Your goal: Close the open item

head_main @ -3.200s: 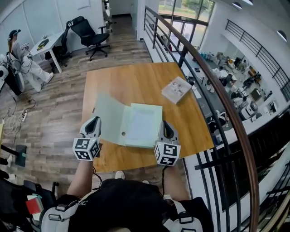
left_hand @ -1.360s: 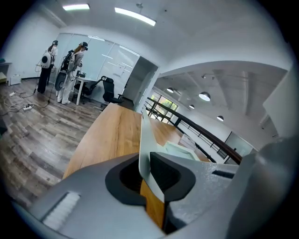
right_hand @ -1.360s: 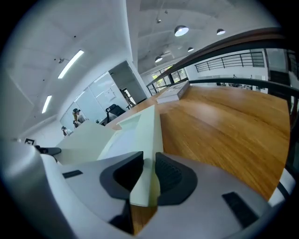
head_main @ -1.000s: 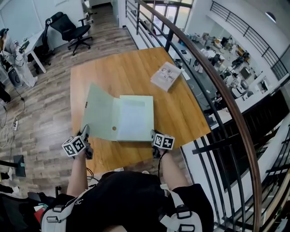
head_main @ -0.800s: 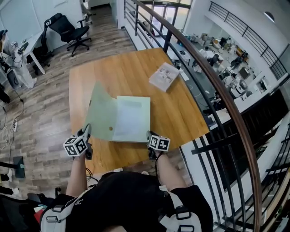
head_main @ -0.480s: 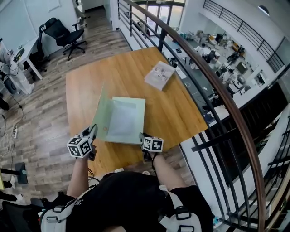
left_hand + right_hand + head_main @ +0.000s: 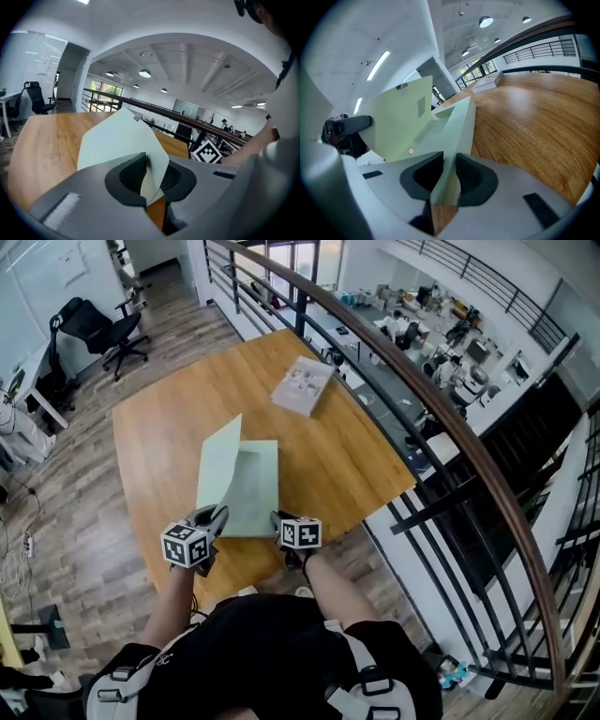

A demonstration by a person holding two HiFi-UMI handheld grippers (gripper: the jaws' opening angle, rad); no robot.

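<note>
Swinging cover (image 7: 220, 463) further over than before; left claw (image 7: 217, 515) opening around it, right claw (image 7: 279, 518) clamping folder (image 7: 255, 486) edge.

Table (image 7: 155, 442) mostly bare: wide free strip L of folder (image 7: 255, 491), more beyond it to far edge, some R of it. Only other thing on top is booklet (image 7: 303, 387), far R, well apart from folder. Cover (image 7: 219, 470) stands tilted up over folder's L side and blocks a low pass from L; wedge under it is open toward R. Near edge tight: L gripper (image 7: 217, 515), jaws opening w/ cover corner between, and R gripper (image 7: 279, 518) clamped on folder's near edge, close together. Rail (image 7: 427, 404) bars R side past table edge.
</note>
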